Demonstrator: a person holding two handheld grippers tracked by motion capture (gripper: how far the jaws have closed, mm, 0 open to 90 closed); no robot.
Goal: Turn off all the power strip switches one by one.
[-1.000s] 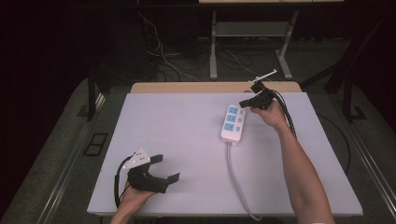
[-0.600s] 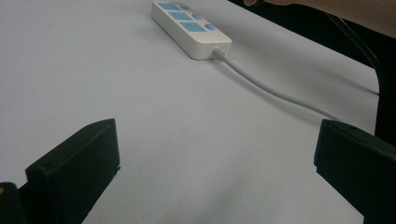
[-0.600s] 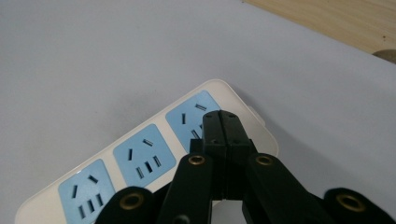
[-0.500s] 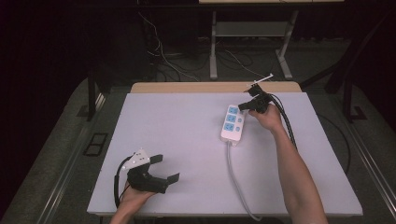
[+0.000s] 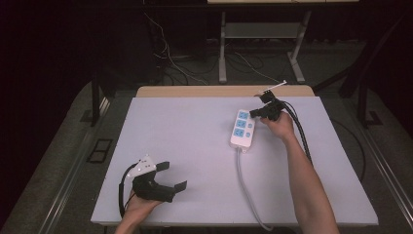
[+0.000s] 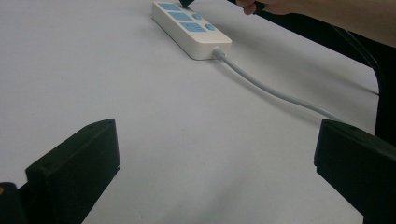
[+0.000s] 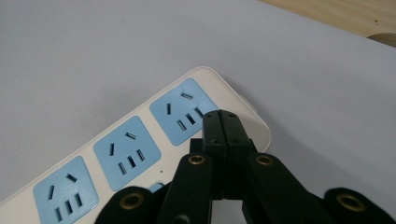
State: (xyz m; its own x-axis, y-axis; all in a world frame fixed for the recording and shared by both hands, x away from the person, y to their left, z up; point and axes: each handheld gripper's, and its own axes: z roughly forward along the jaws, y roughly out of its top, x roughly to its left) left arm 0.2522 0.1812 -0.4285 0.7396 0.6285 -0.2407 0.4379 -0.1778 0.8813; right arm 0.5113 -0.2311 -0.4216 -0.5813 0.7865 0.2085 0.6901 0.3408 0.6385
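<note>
1. Power strip (image 5: 242, 129) first: it lies white with blue sockets in the upper right of the high view, flat on the counter (image 5: 195, 146), its grey cord (image 5: 248, 187) running down toward the bottom edge of the frame.
2. At the lower left of the high view, the left tool (image 5: 173, 178) rests on the counter with its jaws spread wide and nothing between them. It sits well apart from the strip and looks idle.
3. Further right, the right tool (image 5: 254, 114) hovers at the far end of the strip. In the right gripper view its jaws are pressed flat together, gripping nothing, their tip (image 7: 223, 122) poised just over the end socket (image 7: 186, 111).
4. My reading is that the step in hand is pressing something on the strip with the clenched tip, perhaps one of the round blue buttons (image 6: 203, 22) beside the sockets. The next move would call for a small, straight push downward, held steady so the light strip does not skid.
5. Nothing blocks the way; the counter around the strip is bare. Beyond the counter's top edge, loose cables (image 5: 170, 68) trail across the dark floor.
</note>
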